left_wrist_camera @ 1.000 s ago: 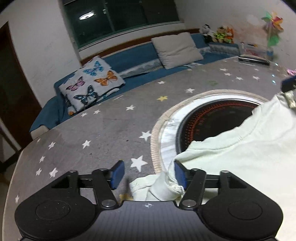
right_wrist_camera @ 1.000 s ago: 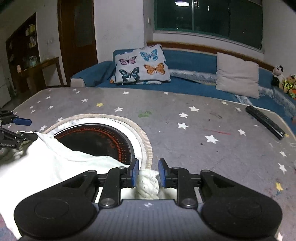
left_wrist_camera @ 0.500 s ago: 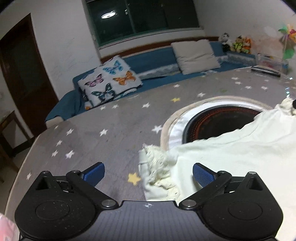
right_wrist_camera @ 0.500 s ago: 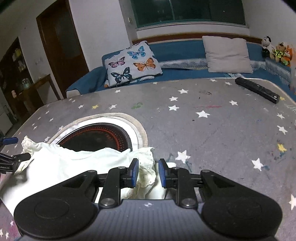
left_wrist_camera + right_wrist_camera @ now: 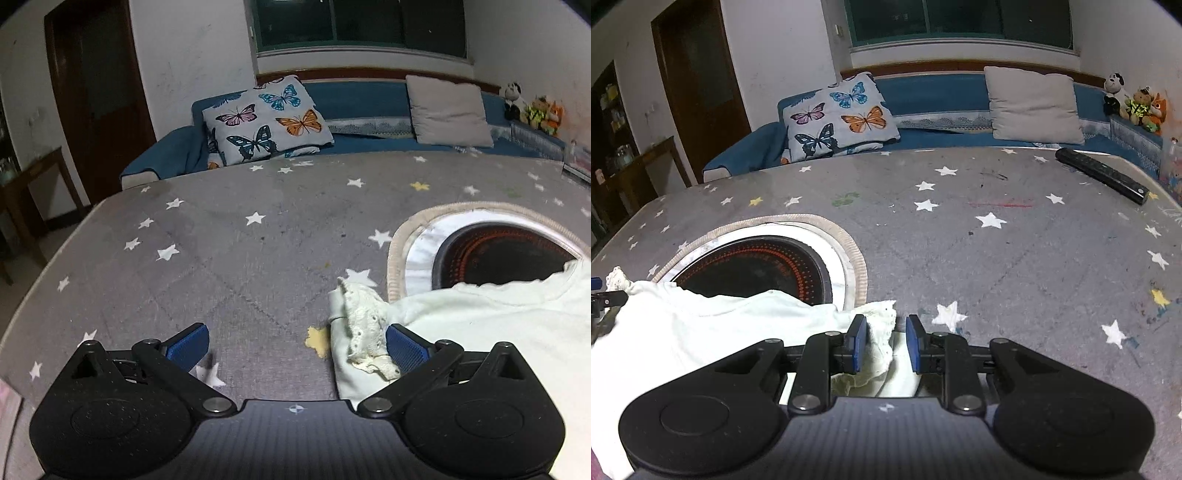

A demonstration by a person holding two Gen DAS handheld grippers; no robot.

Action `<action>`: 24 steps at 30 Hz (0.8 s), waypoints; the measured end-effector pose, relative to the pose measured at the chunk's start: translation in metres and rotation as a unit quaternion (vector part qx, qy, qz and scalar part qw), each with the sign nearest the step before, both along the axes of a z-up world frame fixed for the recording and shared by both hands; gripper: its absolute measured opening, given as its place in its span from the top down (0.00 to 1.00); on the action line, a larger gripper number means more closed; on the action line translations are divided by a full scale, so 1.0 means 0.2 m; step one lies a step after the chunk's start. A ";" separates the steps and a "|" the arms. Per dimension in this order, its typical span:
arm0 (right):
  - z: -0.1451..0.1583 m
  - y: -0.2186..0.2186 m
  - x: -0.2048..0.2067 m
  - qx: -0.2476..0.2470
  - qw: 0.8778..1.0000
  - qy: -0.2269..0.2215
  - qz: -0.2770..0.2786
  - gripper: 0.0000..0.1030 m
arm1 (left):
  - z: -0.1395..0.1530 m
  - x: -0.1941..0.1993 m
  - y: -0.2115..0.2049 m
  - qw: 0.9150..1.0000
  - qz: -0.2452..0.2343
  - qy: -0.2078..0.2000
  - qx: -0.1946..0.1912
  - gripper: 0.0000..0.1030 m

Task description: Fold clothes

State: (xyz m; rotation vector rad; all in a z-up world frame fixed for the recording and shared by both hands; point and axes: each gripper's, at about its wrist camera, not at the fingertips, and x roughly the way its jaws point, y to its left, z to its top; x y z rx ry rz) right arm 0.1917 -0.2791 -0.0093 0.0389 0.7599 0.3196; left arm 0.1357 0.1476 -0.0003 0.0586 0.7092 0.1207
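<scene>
Released since before, the shirt [image 5: 701, 332] lies flat; both the left gripper [image 5: 295, 345] and right gripper [image 5: 882, 341] are held apart, lace at 12 o'clock.

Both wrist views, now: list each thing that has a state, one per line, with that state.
left gripper: open wide, holding nothing.
right gripper: partly open, cloth between its pads, not clamped.
white garment: lying flat on the table, neckline over the round heater.
lace sleeve: released, crumpled beside the left gripper's right pad.
round heater: glowing orange, partly covered.
remote: lying flat at the far right.
</scene>
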 end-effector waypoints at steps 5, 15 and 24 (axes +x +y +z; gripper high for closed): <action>0.05 0.02 -0.02 -0.004 1.000 -0.024 -0.001 0.79 | 0.04 0.00 0.02 1.000 0.007 -0.015 -0.001 0.00; 0.03 0.15 -0.01 -0.035 0.998 -0.025 0.053 0.81 | 0.00 0.02 0.05 1.000 0.025 -0.001 0.006 0.00; 0.10 0.09 -0.10 -0.032 0.998 -0.034 0.050 0.78 | 0.04 -0.02 0.08 0.999 0.031 -0.008 0.003 0.00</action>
